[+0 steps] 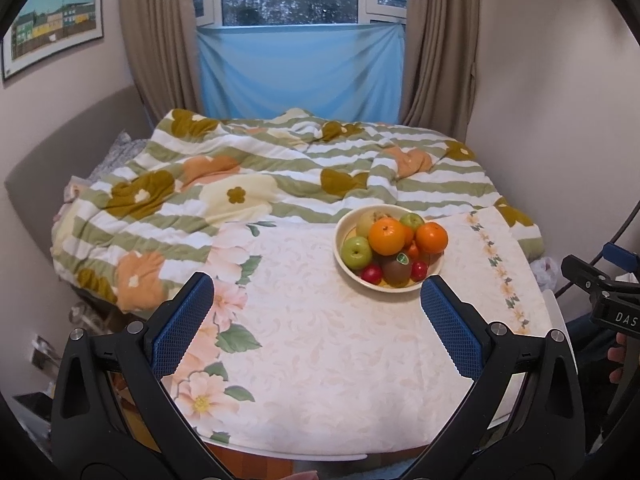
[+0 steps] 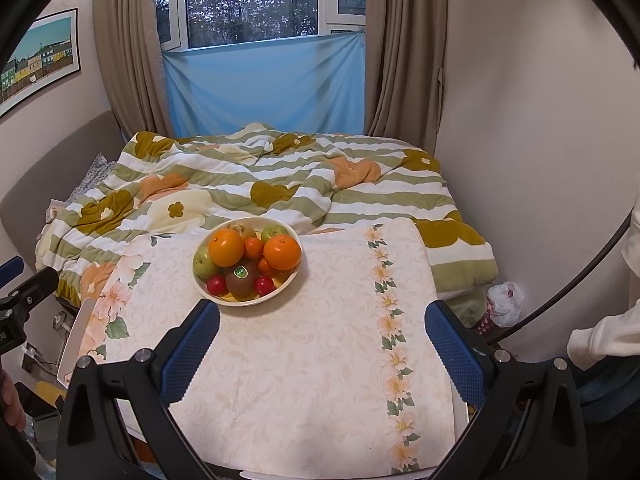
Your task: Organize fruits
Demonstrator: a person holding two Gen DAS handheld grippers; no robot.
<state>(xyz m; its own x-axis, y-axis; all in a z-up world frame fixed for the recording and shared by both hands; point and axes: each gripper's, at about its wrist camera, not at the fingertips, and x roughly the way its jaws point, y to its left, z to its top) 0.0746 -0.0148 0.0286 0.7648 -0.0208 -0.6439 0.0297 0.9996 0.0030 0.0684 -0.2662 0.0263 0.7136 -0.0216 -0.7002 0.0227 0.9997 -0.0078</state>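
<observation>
1. Cream-coloured ceramic, the bowl (image 1: 390, 286) sits on the floral tablecloth (image 1: 320, 340) at about 1 o'clock from the left gripper (image 1: 318, 298), and at about 11 o'clock from the right gripper (image 2: 322, 326) in its own view.
2. Piled in the bowl are two oranges, the larger-looking orange (image 2: 226, 247) at 9 o'clock of the other orange (image 2: 282, 252).
3. A kiwi (image 2: 241, 279) with a green sticker lies at the bowl's 6 o'clock edge, flanked by two small red fruits (image 2: 216, 284).
4. A green apple (image 1: 356, 251) rests at the bowl's 9 o'clock side; another green apple (image 1: 412, 221) sits at 12 o'clock.
5. Both tongs stand with blue pads spread wide apart, gripping nothing, hovering over the cloth short of the bowl.
6. Behind the table lies a striped flowered quilt (image 1: 240, 184), with a blue sheet (image 2: 264, 88) under the window.
</observation>
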